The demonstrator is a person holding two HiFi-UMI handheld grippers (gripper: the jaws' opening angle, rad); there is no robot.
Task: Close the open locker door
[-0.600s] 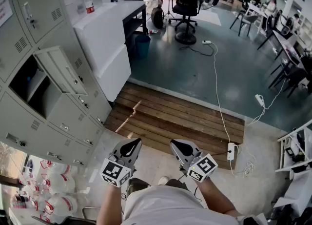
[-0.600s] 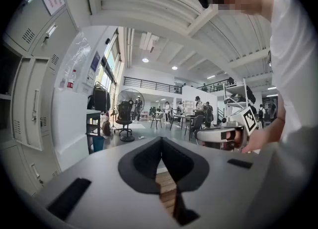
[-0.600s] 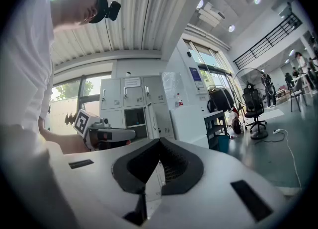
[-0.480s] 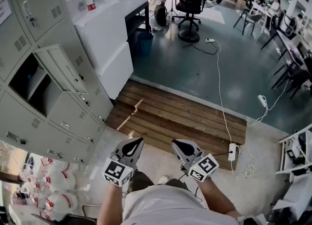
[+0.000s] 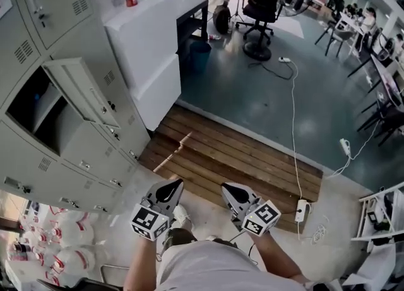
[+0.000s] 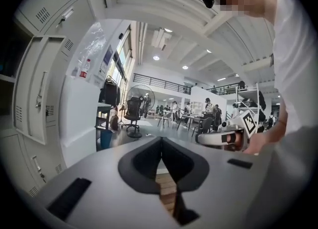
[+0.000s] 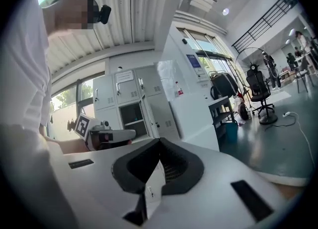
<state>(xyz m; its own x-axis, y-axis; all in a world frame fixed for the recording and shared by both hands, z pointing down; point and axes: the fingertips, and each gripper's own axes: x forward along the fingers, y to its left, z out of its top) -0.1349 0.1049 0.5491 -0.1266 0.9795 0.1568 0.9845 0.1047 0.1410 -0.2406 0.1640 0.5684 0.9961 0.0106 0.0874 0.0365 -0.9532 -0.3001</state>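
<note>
- While your tools hang low in front of your body in the head view, the locker bank (image 5: 82,151) has grown larger at the left than it was half a second ago. You have stepped toward it, but neither tool has risen.
  - The left tool (image 5: 169,189) and right tool (image 5: 232,190) are both well apart from the locker door (image 5: 82,91). I judge this to be the approach only, with the closing push not yet begun.
  - The locker door hangs at the right of its dark compartment (image 5: 35,110) in a middle row. It stands out from the locker face into the room, above the wooden platform (image 5: 233,157).
- In the left gripper view, the left tool (image 6: 160,142) has its jaws together with nothing between them.
  - The locker door (image 6: 37,94) sits off to the left of the tool. It is taller than it is wide, so its long axis is upright.
  - Its broad face is turned toward you, and its free edge points away from the lockers.
- In the right gripper view, the right tool (image 7: 159,142) is likewise closed on nothing. The open compartment shows beyond it, in the bank's middle row, with the door seen nearly edge-on at its right side.
</note>
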